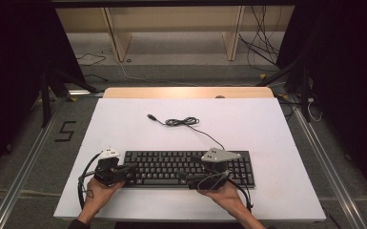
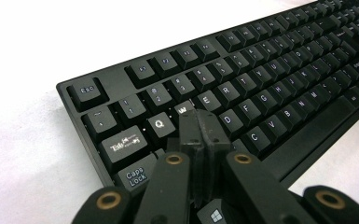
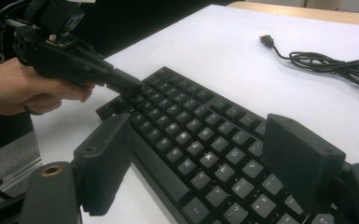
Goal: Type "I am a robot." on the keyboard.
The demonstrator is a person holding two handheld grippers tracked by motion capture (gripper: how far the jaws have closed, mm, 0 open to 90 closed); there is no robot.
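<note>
A black keyboard [image 1: 171, 167] lies near the front of the white table [image 1: 124, 124]. My left gripper [image 1: 132, 168] is at its left end, held in a hand. In the left gripper view its jaws [image 2: 198, 123] are shut with nothing between them, tips down at the keys below W, on the keyboard [image 2: 261, 84]. I cannot tell if a key is pressed. My right gripper [image 1: 190, 179] hovers over the keyboard's right half and points left. Its jaws [image 3: 196, 135] stand wide open above the keys [image 3: 191, 116]. The right gripper view also has the left gripper [image 3: 133, 88] farther off.
The keyboard's black cable [image 1: 181, 122] lies coiled on the table behind it and ends in a loose USB plug [image 3: 266, 40]. A wooden edge [image 1: 186, 92] borders the table's far side. Shelving and floor cables lie beyond.
</note>
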